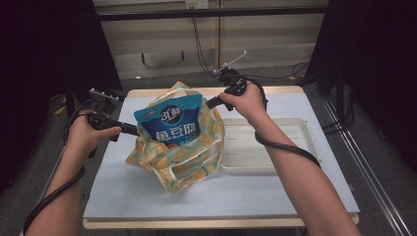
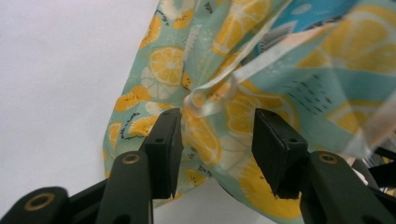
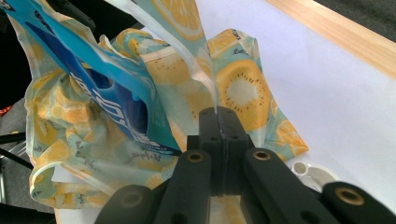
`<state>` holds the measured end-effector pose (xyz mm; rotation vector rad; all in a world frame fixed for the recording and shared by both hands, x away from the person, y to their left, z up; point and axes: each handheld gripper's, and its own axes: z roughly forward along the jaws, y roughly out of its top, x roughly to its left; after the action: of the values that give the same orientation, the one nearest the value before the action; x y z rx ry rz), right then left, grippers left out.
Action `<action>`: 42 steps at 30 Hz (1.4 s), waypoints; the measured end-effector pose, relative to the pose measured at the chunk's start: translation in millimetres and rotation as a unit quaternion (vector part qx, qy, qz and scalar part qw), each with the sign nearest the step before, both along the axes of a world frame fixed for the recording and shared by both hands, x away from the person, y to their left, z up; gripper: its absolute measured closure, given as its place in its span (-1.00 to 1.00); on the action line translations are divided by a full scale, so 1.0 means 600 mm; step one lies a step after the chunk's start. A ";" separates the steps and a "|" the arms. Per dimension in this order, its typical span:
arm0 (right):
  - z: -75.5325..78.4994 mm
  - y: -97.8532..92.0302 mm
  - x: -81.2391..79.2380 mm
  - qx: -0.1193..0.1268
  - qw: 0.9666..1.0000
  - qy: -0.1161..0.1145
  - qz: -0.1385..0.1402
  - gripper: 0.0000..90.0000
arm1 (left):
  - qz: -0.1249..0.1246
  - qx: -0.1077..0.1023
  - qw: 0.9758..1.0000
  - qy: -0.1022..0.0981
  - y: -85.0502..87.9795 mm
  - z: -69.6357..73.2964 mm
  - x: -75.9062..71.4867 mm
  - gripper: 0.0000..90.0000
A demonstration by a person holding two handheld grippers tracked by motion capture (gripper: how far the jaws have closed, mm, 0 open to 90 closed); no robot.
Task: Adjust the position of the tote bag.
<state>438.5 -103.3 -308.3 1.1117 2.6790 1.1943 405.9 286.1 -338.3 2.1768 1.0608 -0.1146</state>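
A lemon-print fabric bag stands on the white tabletop with a blue snack pouch sticking out of its top. My left gripper is at the bag's left side. In the left gripper view its jaws stand apart, with the bag's cloth and a pale strap lying between them, not pinched. My right gripper is at the bag's upper right rim. In the right gripper view it is shut on the bag's pale edge strip, holding it up beside the pouch.
A shallow white tray lies on the table just right of the bag, under my right forearm. The table's wooden edge runs along the front. Cables trail from both grippers. Dark floor surrounds the table.
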 end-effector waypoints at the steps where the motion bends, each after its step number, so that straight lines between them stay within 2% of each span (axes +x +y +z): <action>1: 0.000 0.000 -0.001 -0.002 1.000 0.001 -0.003 1.00 | 0.001 0.000 1.000 -0.002 0.000 0.001 -0.001 0.12; 4: -0.001 -0.001 -0.003 -0.002 1.000 0.000 -0.003 1.00 | 0.002 0.008 1.000 -0.014 0.001 0.003 -0.006 -0.01; 6: -0.002 -0.001 -0.004 -0.003 1.000 0.002 -0.001 1.00 | 0.001 0.000 1.000 -0.018 0.003 0.006 -0.008 -0.08; 7: -0.002 -0.001 -0.004 -0.003 1.000 0.002 0.001 1.00 | 0.009 -0.010 1.000 -0.019 0.002 0.007 -0.011 -0.11; 14: 0.001 -0.003 -0.005 -0.005 1.000 0.003 -0.003 1.00 | 0.001 -0.003 0.999 -0.039 -0.002 0.023 -0.020 -0.34; 20: -0.001 -0.003 -0.005 -0.007 1.000 0.001 -0.002 1.00 | -0.001 0.004 0.999 -0.048 -0.005 0.028 -0.027 -0.42; 24: -0.002 -0.003 -0.005 -0.008 1.000 0.003 0.000 1.00 | -0.006 -0.004 0.999 -0.045 -0.009 0.029 -0.033 -0.45; 26: -0.003 -0.004 -0.004 -0.009 1.000 0.003 0.002 1.00 | -0.012 0.003 0.999 -0.047 -0.010 0.031 -0.033 -0.46; 30: -0.002 -0.004 -0.006 -0.011 1.000 0.001 0.000 1.00 | -0.022 0.006 0.999 -0.046 -0.015 0.033 -0.034 -0.49; 31: -0.002 -0.003 -0.007 -0.011 1.000 0.001 0.001 1.00 | -0.020 0.001 0.999 -0.047 -0.017 0.032 -0.034 -0.49; 37: -0.003 -0.003 -0.007 -0.012 1.000 0.002 0.003 1.00 | -0.025 0.005 0.999 -0.046 -0.027 0.030 -0.037 -0.50; 39: -0.005 -0.002 -0.005 -0.012 1.000 0.004 0.002 1.00 | -0.027 -0.001 0.999 -0.047 -0.028 0.030 -0.039 -0.52; 42: -0.007 0.001 -0.004 -0.012 1.000 0.006 0.003 1.00 | -0.024 0.003 0.999 -0.045 -0.029 0.029 -0.041 -0.60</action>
<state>436.3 -102.4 -312.6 1.1116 2.6992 1.1574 381.2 268.6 -321.2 2.1918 0.9591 -0.0343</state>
